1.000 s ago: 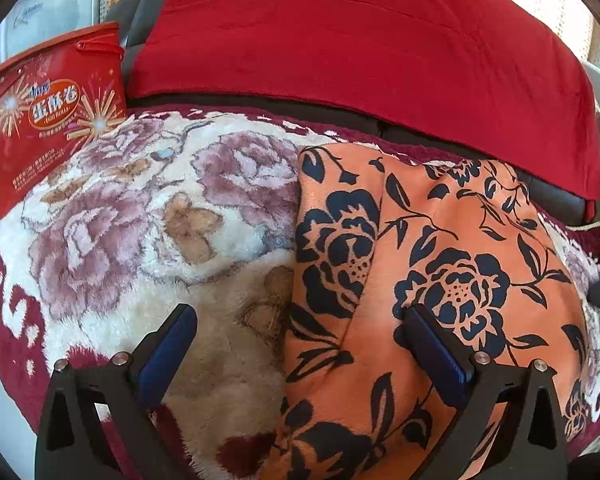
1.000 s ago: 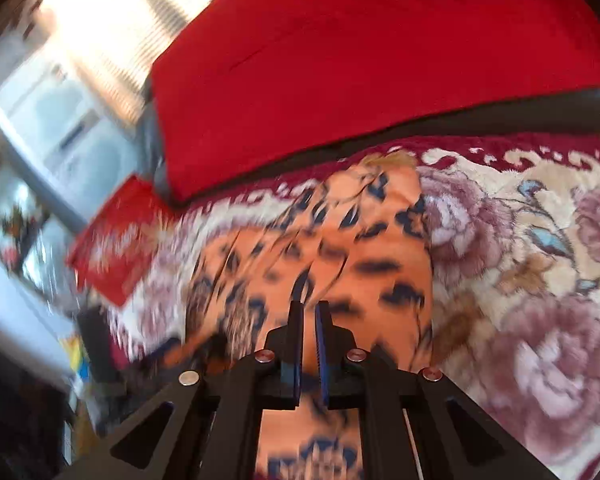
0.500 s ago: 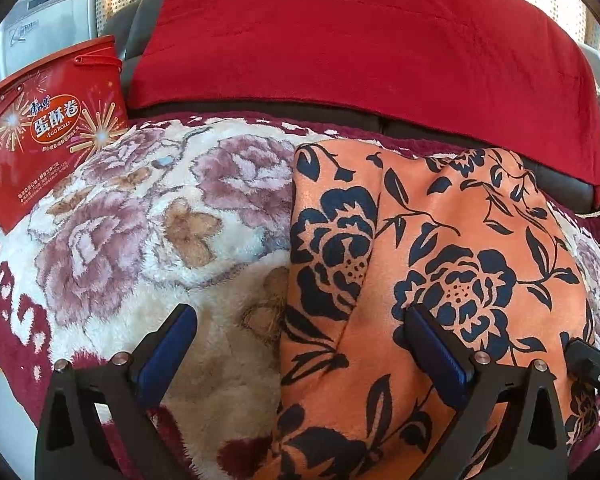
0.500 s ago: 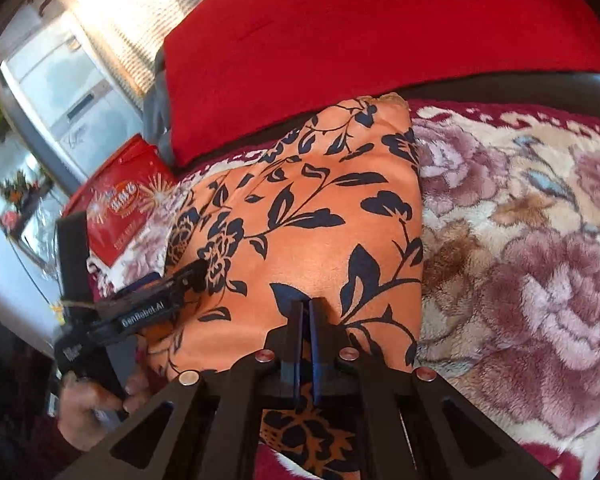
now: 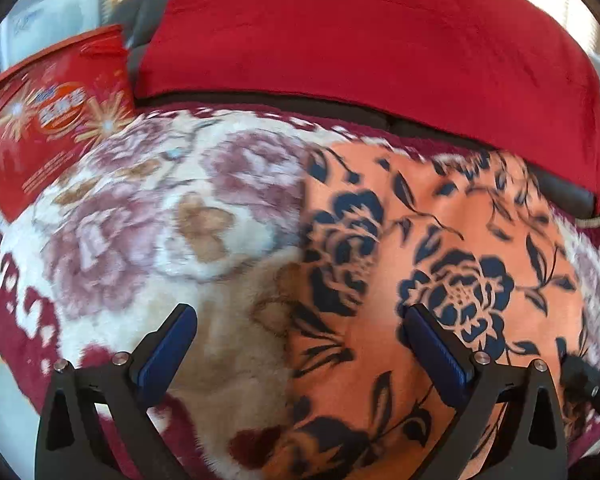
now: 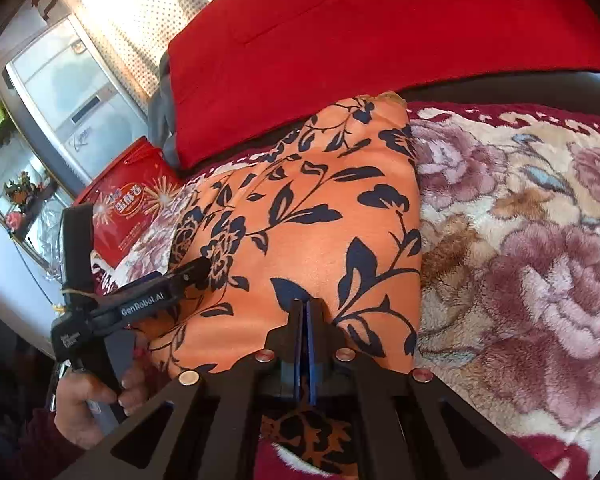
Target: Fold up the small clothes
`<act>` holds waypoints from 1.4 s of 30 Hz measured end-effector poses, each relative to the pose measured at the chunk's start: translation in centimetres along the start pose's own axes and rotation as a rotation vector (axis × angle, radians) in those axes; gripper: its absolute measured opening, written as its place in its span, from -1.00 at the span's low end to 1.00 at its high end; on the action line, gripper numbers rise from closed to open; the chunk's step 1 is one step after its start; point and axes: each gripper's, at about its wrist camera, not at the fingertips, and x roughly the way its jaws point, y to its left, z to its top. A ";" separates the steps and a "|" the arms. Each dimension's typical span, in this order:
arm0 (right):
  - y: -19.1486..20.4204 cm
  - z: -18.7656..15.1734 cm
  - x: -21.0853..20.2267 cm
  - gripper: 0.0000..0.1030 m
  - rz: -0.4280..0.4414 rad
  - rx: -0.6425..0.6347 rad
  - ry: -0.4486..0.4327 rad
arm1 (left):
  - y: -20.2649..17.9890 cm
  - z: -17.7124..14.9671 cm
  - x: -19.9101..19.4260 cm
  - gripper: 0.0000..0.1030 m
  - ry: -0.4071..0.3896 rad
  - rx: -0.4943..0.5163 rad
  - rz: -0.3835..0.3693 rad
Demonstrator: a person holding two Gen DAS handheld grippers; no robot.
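An orange garment with dark blue flowers (image 5: 440, 248) lies flat on a floral plush blanket (image 5: 160, 232); it also shows in the right wrist view (image 6: 300, 216). My left gripper (image 5: 300, 328) is open wide, low over the garment's near left edge, one finger over the blanket and one over the cloth. It also shows in the right wrist view (image 6: 168, 284), held by a hand. My right gripper (image 6: 306, 308) is shut at the garment's near edge, with the cloth's hem under the fingers; whether cloth is pinched is unclear.
A red cloth (image 5: 360, 32) covers the sofa back behind the blanket. A red snack box (image 5: 52, 120) stands at the blanket's far left, also seen in the right wrist view (image 6: 128, 208). A window and cabinet (image 6: 72, 92) are beyond.
The right gripper swung from a blurred sweep to rest at the garment's near edge. The left gripper stayed open and shifted slightly; the view is now a little blurred.
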 end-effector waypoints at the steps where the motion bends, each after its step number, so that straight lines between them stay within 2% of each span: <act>1: 0.1 0.2 -0.3 -0.88 0.013 0.002 0.015 | 0.8 0.2 -0.4 1.00 -0.012 -0.031 -0.007; 5: 0.9 0.5 -2.2 -0.82 0.023 -0.044 -0.054 | 4.8 0.8 -1.9 1.00 -0.058 -0.176 -0.036; 8: 1.1 0.3 -2.0 -0.83 0.042 -0.056 -0.062 | 5.5 0.5 -0.4 1.00 0.016 -0.198 0.005; 10: 0.7 0.0 -0.2 -0.82 0.021 -0.042 0.009 | 5.1 -0.2 1.6 1.00 0.116 -0.171 0.056; 11: 0.3 -0.2 0.5 -0.86 0.034 -0.021 0.030 | 4.8 -0.4 2.2 1.00 0.135 -0.153 0.079; 13: -0.3 0.0 0.3 -0.87 0.076 0.037 0.023 | 3.9 -0.4 1.9 1.00 0.109 -0.104 0.112; 17: -0.6 1.1 -0.5 -0.87 0.087 0.047 0.011 | 3.5 0.9 1.6 1.00 0.086 -0.107 0.077; 20: -1.1 2.4 -1.1 -0.83 0.088 0.058 -0.025 | 3.3 2.5 1.3 1.00 0.059 -0.119 -0.004; 23: -1.4 3.7 -1.2 -0.83 0.089 0.057 -0.053 | 2.3 3.9 1.6 1.00 0.047 -0.105 -0.025; 25: -1.5 4.4 0.2 -0.83 0.071 0.050 -0.029 | 1.4 4.5 3.2 1.00 0.095 -0.081 -0.057; 26: -1.9 4.5 1.3 -0.84 0.069 0.060 0.005 | 0.8 4.7 4.3 1.00 0.147 -0.054 -0.059; 27: -2.4 4.6 2.2 -0.86 0.071 0.084 0.033 | 0.2 4.5 5.5 1.00 0.212 -0.019 -0.025; 28: -3.1 4.8 2.5 -0.87 0.105 0.130 0.033 | 0.1 4.6 5.8 1.00 0.220 -0.013 -0.016; 31: -3.6 6.4 2.1 -0.87 0.130 0.151 0.031 | 1.1 5.4 5.2 1.00 0.195 -0.083 -0.055; 34: -3.8 8.4 1.4 -0.83 0.124 0.129 -0.030 | 2.2 6.4 3.7 1.00 0.111 -0.157 -0.077; 38: -4.4 11.6 2.2 -0.83 0.124 0.124 -0.063 | 2.2 7.2 2.5 1.00 0.048 -0.147 -0.073; 40: -4.3 13.3 3.1 -0.83 0.124 0.103 -0.069 | 1.2 7.2 2.7 1.00 0.062 -0.117 -0.077; 42: -4.3 14.7 4.6 -0.83 0.126 0.083 -0.034 | 0.2 6.9 3.5 1.00 0.102 -0.063 -0.041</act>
